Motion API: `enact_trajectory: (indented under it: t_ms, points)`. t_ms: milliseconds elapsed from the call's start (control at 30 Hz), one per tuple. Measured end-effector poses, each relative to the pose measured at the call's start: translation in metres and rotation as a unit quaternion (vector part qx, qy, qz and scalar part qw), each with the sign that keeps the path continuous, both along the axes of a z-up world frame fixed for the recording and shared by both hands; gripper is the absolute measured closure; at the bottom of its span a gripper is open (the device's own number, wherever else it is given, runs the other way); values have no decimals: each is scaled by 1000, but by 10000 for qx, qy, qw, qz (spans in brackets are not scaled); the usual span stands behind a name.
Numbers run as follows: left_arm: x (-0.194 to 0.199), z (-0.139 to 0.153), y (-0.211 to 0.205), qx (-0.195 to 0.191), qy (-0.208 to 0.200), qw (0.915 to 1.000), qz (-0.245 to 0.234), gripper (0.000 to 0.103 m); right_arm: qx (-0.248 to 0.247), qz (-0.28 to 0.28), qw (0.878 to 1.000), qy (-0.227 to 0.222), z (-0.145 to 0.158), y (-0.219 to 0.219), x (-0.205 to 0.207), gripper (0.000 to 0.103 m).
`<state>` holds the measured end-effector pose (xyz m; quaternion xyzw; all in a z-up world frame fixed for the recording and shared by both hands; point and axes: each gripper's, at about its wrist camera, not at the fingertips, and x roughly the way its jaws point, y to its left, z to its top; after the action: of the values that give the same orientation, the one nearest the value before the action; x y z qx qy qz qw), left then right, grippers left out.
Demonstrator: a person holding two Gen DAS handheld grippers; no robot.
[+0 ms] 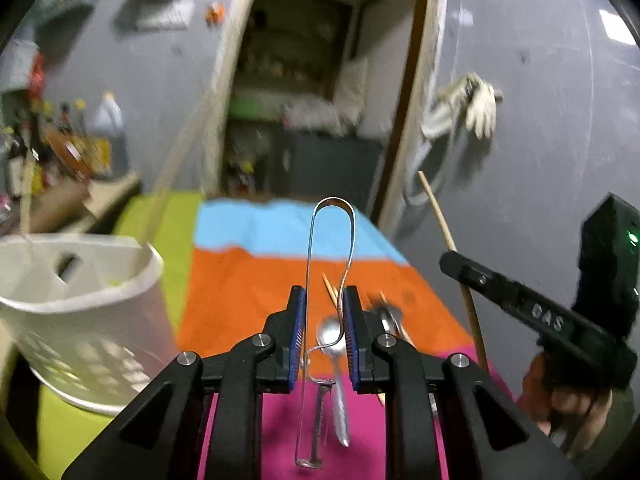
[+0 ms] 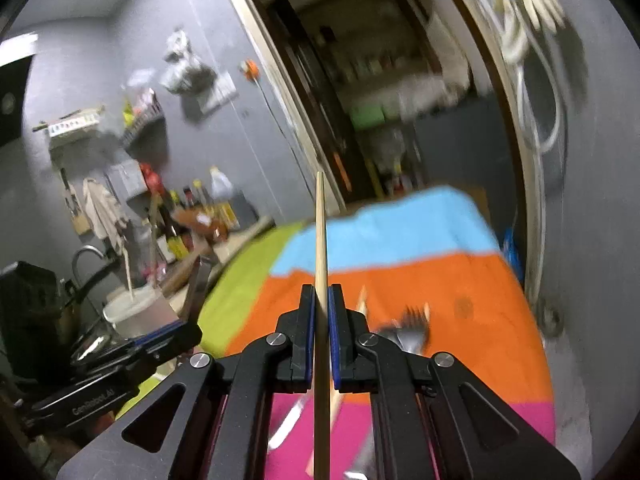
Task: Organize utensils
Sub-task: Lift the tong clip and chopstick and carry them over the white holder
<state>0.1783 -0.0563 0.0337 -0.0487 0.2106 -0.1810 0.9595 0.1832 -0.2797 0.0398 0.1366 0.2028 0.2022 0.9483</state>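
Note:
In the left wrist view my left gripper [image 1: 323, 312] is shut on thin metal tongs [image 1: 332, 208], whose looped end stands up past the pads. Below it a spoon [image 1: 334, 344], a fork [image 1: 390, 316] and a loose chopstick [image 1: 330, 290] lie on the striped cloth [image 1: 248, 280]. My right gripper [image 2: 320, 308] is shut on a wooden chopstick [image 2: 320, 232] that points up and away. That gripper [image 1: 452, 262] also shows at the right of the left wrist view, held by a hand. The left gripper [image 2: 180, 326] with the tongs [image 2: 198, 280] appears at the lower left of the right wrist view. A fork [image 2: 412, 328] lies on the orange stripe.
A white plastic caddy [image 1: 80, 320] with a slotted divider stands on the green stripe at the left. Bottles [image 2: 192, 224] crowd a counter beyond it, with a sink tap [image 2: 86, 254] nearby. A doorway [image 1: 304, 100] opens behind the table, and gloves [image 1: 480, 104] hang on the grey wall.

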Motion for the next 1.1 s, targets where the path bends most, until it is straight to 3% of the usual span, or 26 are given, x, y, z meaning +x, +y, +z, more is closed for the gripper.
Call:
enact_trajectory:
  t_ms: [200, 433, 733, 1100]
  points:
    - [-5, 31, 25, -275, -486, 9978, 363, 88, -3, 115, 9939, -1098, 33, 42, -10, 98]
    - [-9, 67, 80, -652, -973, 9897, 827, 88, 414, 462, 9790, -1943, 64, 94, -7, 98]
    - [9, 84, 158, -757, -1107, 9808, 1416, 88, 957, 518, 9663, -2333, 86, 155, 23, 98]
    - [23, 59, 233, -1363, -1271, 9649, 1850, 88, 947, 138, 9655, -2423, 69, 196, 33, 98]
